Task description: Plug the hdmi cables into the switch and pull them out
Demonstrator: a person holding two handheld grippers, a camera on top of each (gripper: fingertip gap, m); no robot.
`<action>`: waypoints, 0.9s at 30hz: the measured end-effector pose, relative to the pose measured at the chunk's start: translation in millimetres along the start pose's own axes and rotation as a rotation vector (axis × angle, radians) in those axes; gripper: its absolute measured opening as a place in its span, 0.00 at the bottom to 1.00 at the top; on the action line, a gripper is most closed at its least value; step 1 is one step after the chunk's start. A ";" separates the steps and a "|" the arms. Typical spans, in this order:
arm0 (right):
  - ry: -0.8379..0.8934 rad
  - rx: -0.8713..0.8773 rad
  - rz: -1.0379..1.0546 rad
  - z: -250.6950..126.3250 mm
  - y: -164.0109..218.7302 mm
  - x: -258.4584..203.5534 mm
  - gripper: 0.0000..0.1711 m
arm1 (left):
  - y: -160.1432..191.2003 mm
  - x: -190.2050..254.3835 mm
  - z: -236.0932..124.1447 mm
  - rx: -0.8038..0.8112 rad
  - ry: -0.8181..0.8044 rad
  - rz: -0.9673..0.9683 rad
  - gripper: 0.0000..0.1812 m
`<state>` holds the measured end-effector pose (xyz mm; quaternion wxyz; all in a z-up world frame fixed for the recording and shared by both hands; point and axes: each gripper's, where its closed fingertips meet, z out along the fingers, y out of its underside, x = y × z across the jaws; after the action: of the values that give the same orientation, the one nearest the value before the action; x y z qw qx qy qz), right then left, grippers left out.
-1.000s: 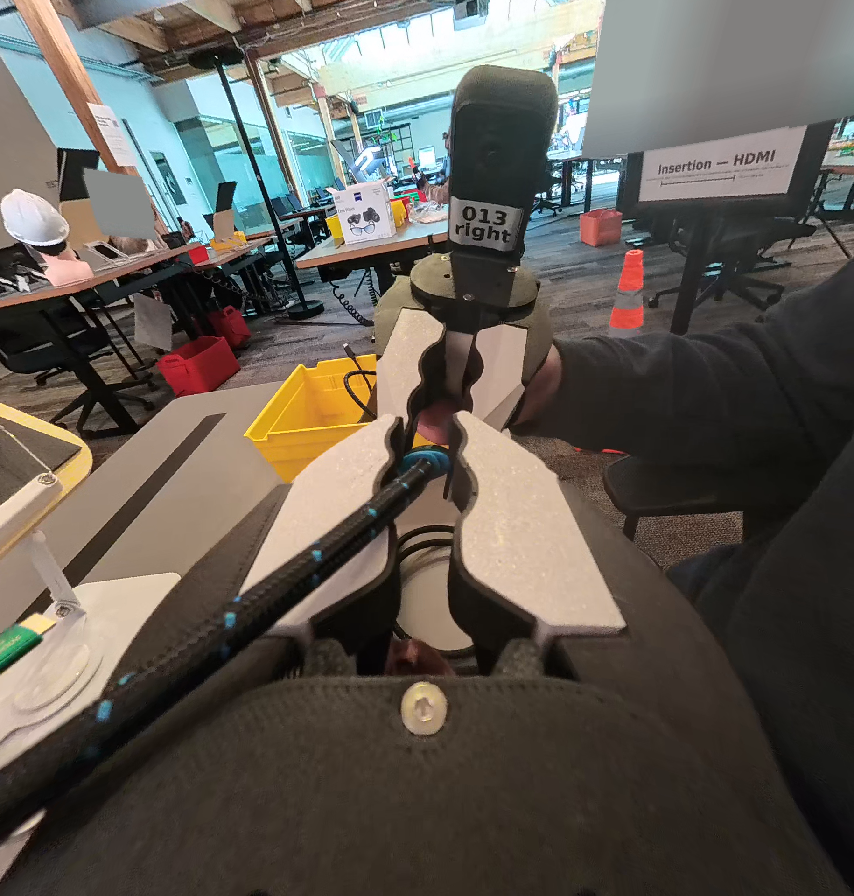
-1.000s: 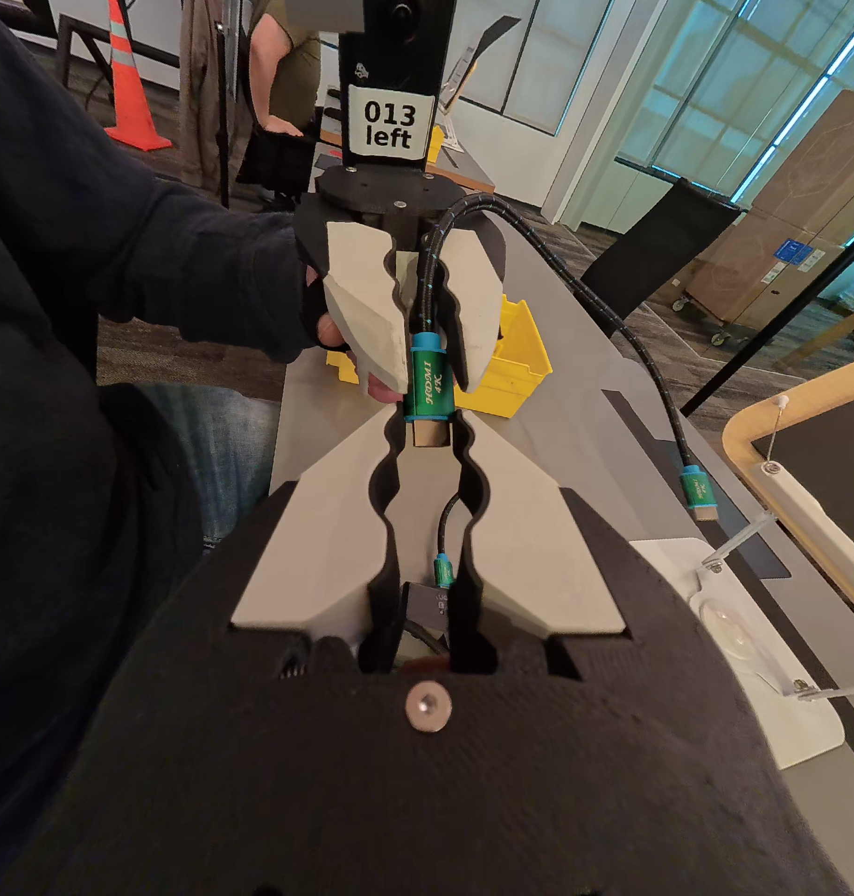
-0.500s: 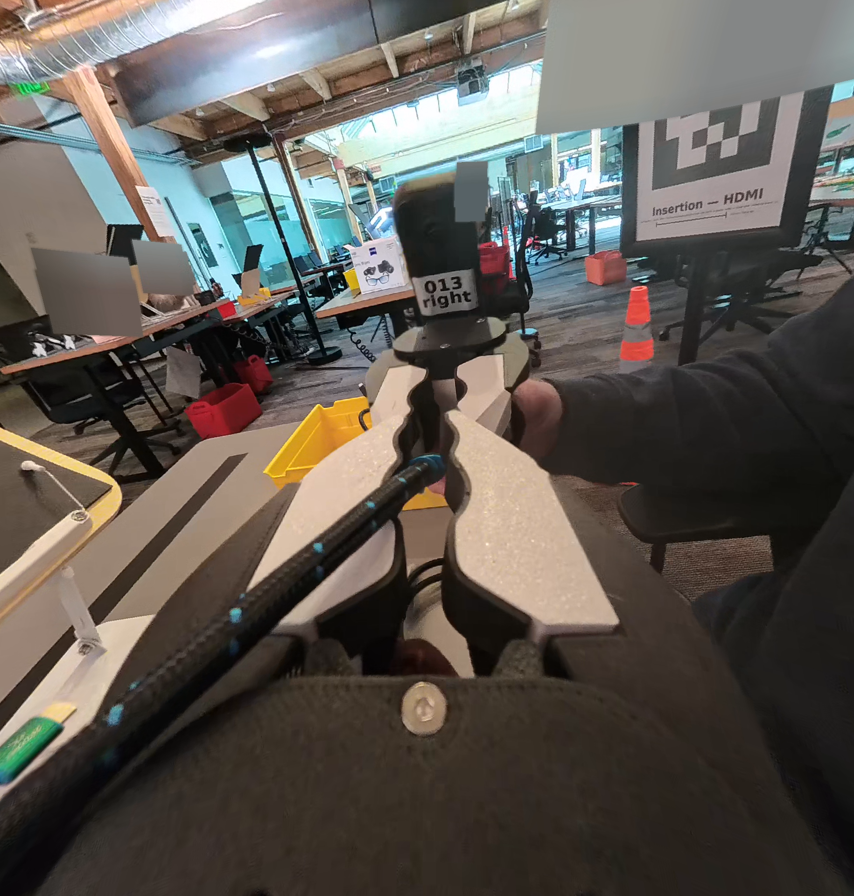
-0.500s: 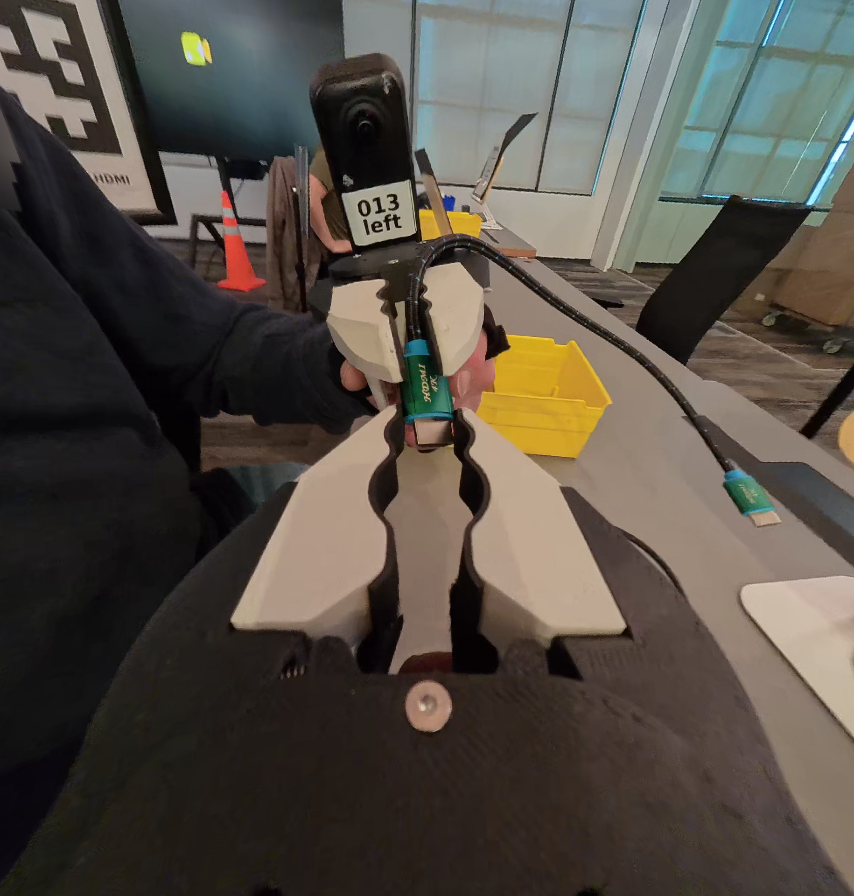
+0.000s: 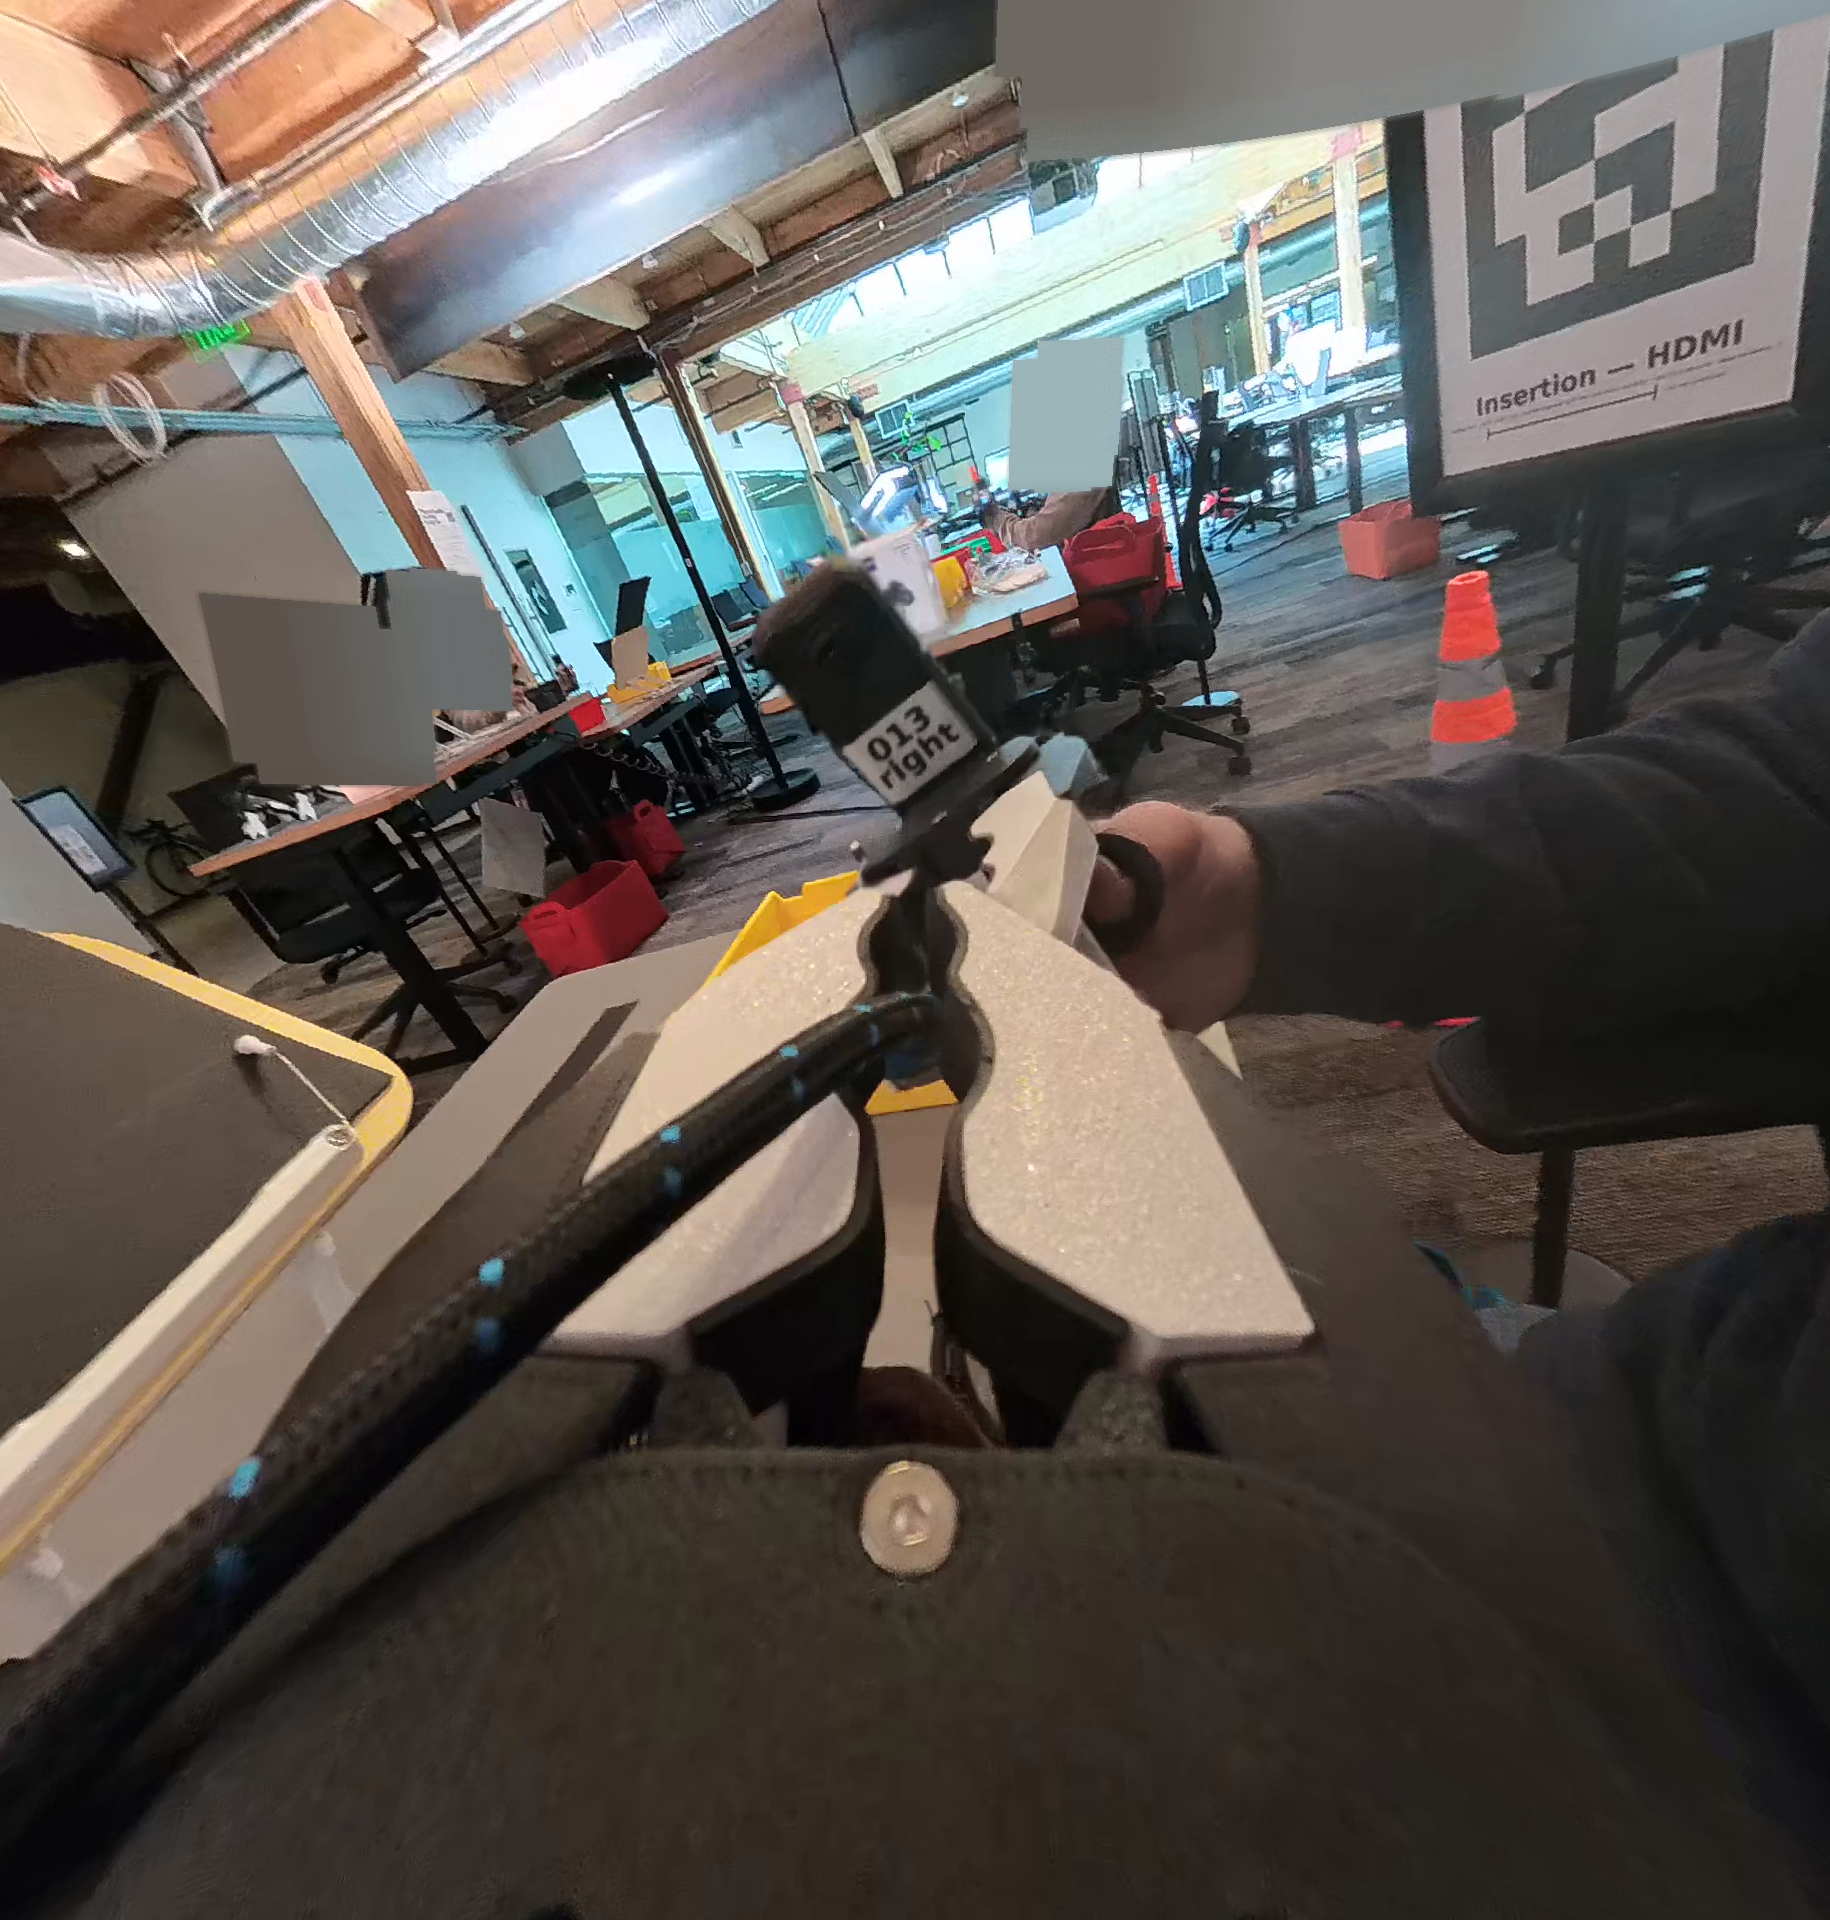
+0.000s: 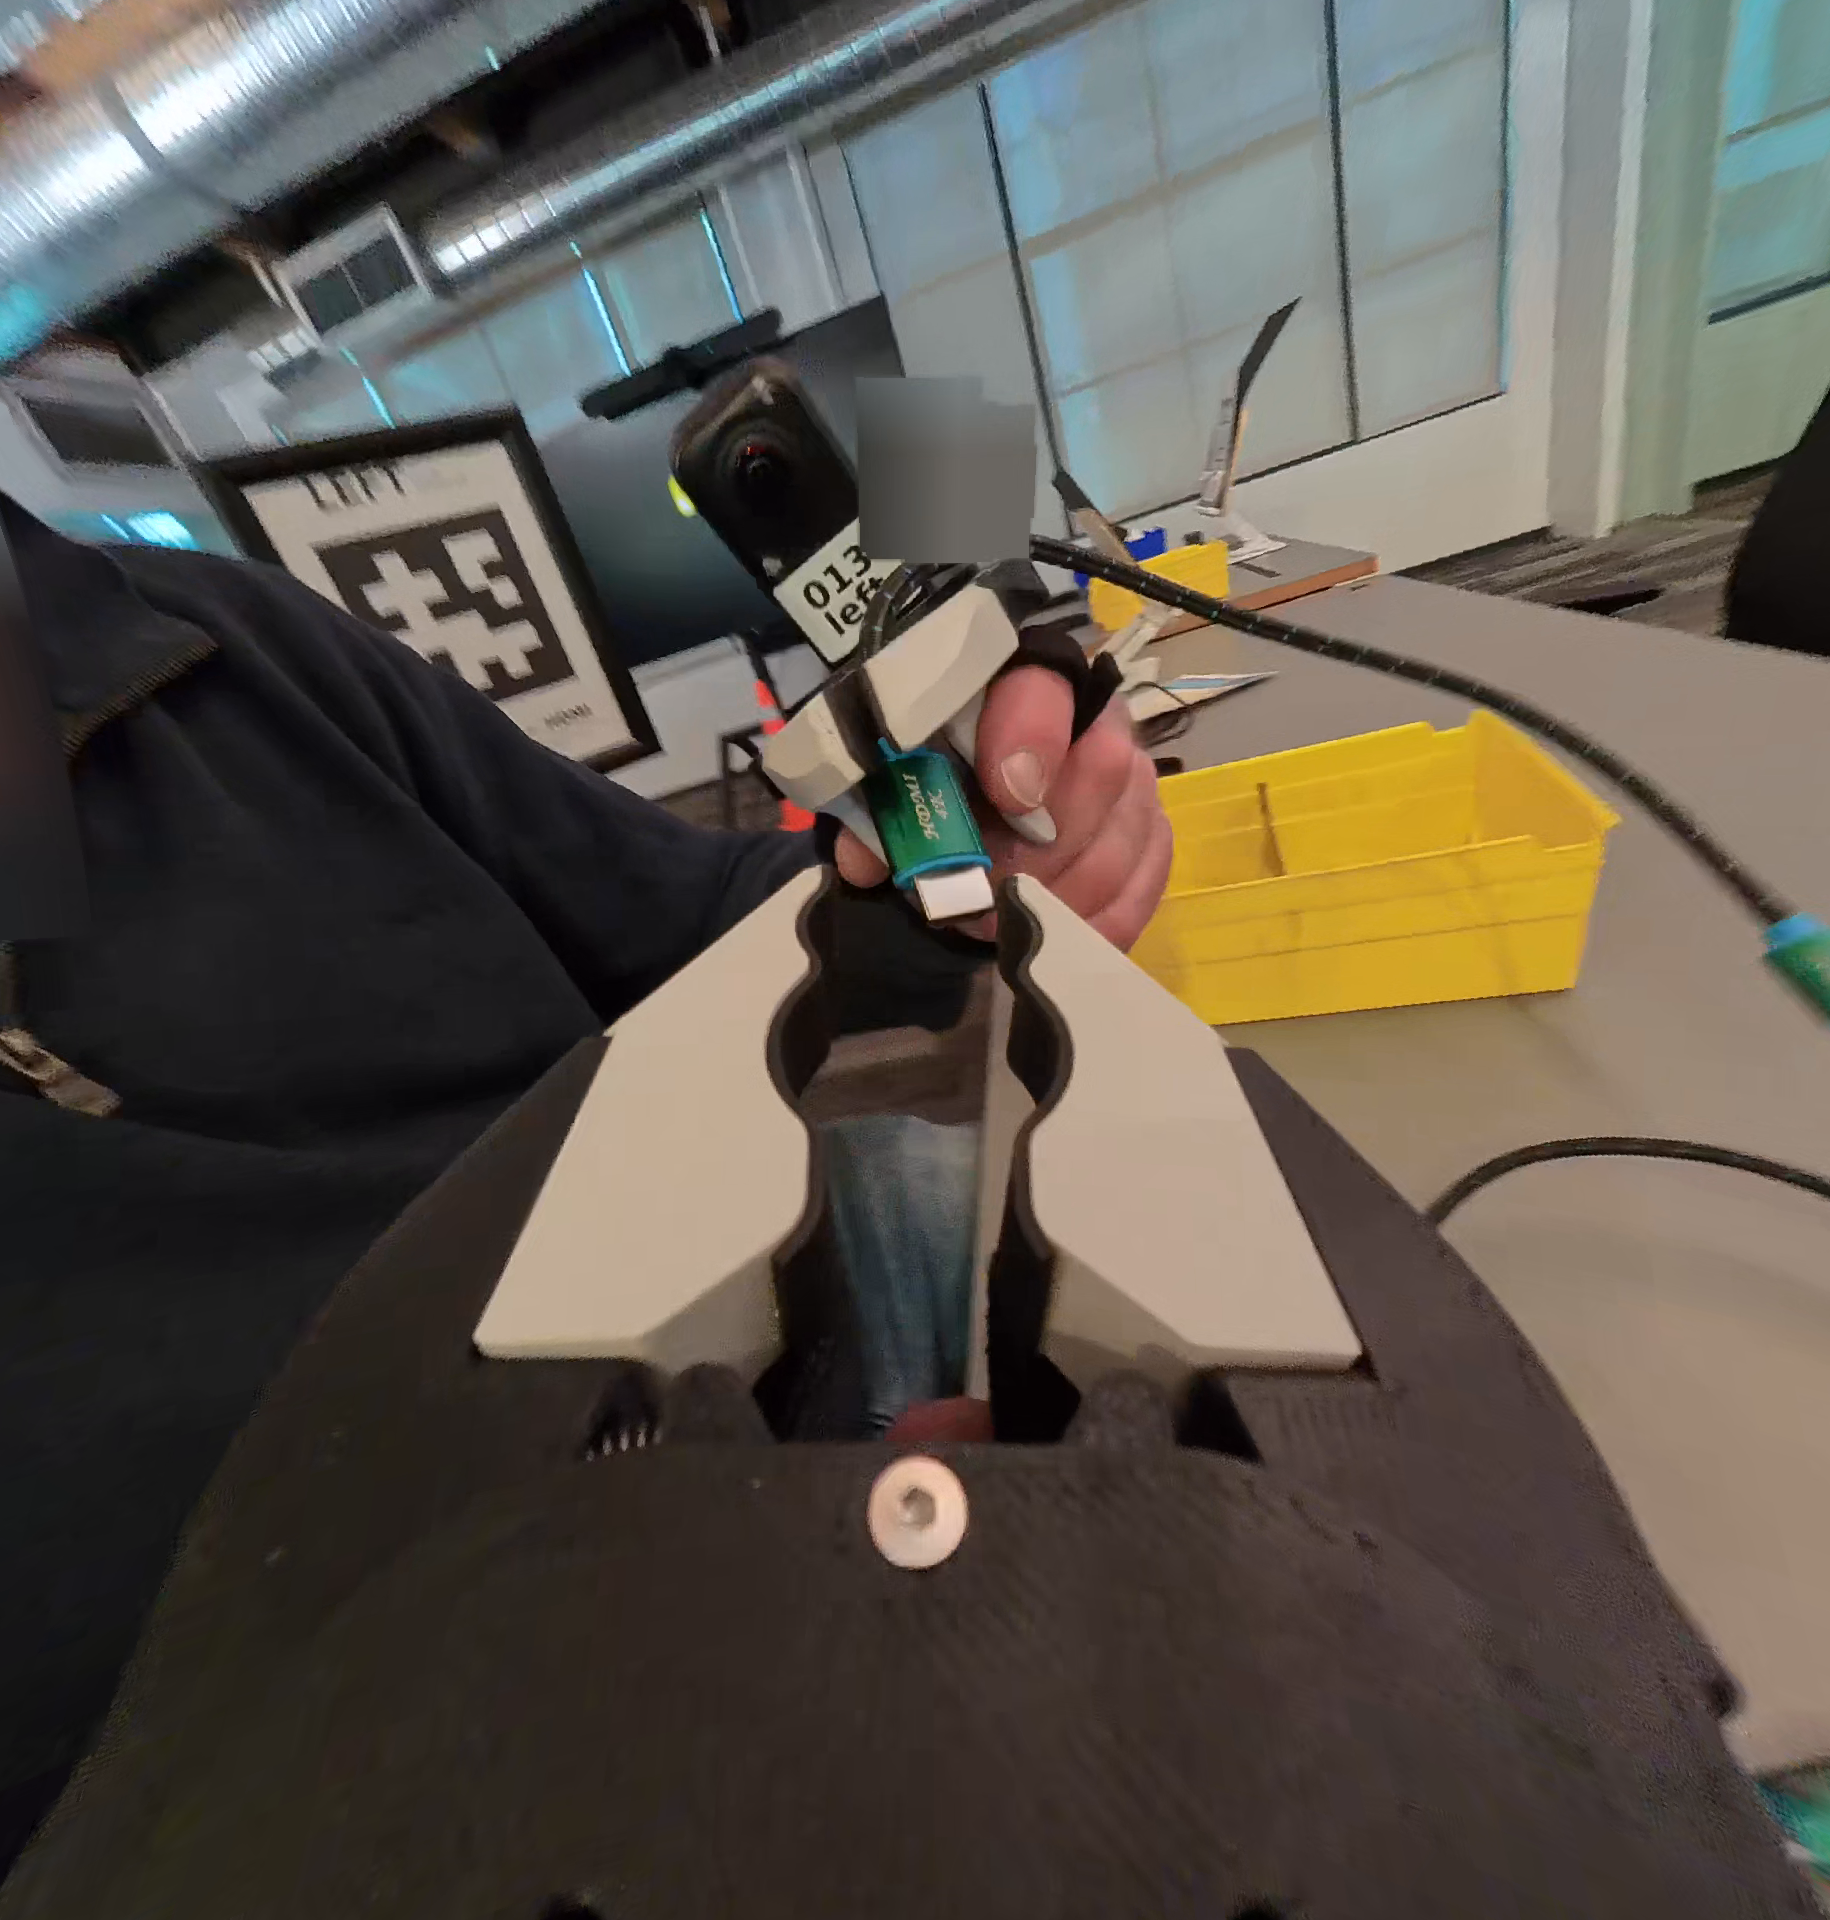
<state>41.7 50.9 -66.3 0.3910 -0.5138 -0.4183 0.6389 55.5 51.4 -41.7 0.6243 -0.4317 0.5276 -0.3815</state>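
Left gripper (image 6: 895, 774) pinches a green HDMI plug (image 6: 926, 831); right gripper (image 6: 916, 914) waits with fingers spread.

In the right wrist view the plug's metal tip sits at 12 o'clock, just at the right gripper's open fingertips, and its braided cable (image 6: 1410, 675) arcs toward 3 o'clock over the grey table (image 6: 1617, 1091), past a yellow bin (image 6: 1410, 862). No switch is visible. The risk, as I judge it: a handover here could twist the plug, since the stiff cable may lever it sideways in the grip.
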 end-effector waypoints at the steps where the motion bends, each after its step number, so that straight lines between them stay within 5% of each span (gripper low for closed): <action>1: -0.023 0.020 0.054 -0.3 -0.4 1.0 0.16 | -1.4 0.5 -0.4 -0.001 -0.006 0.026 0.02; 9: -0.219 0.103 0.335 4.7 0.9 -5.3 0.18 | -0.1 11.2 2.0 -0.097 -0.061 0.381 0.01; 27: -0.311 0.188 0.468 8.6 -6.8 -8.6 0.10 | -9.1 24.8 3.9 -0.125 -0.103 0.679 0.02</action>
<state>35.1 44.1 -56.0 0.2100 -0.4536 -0.2823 0.8188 62.9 25.8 -41.0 0.7136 -0.2879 0.6313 -0.0968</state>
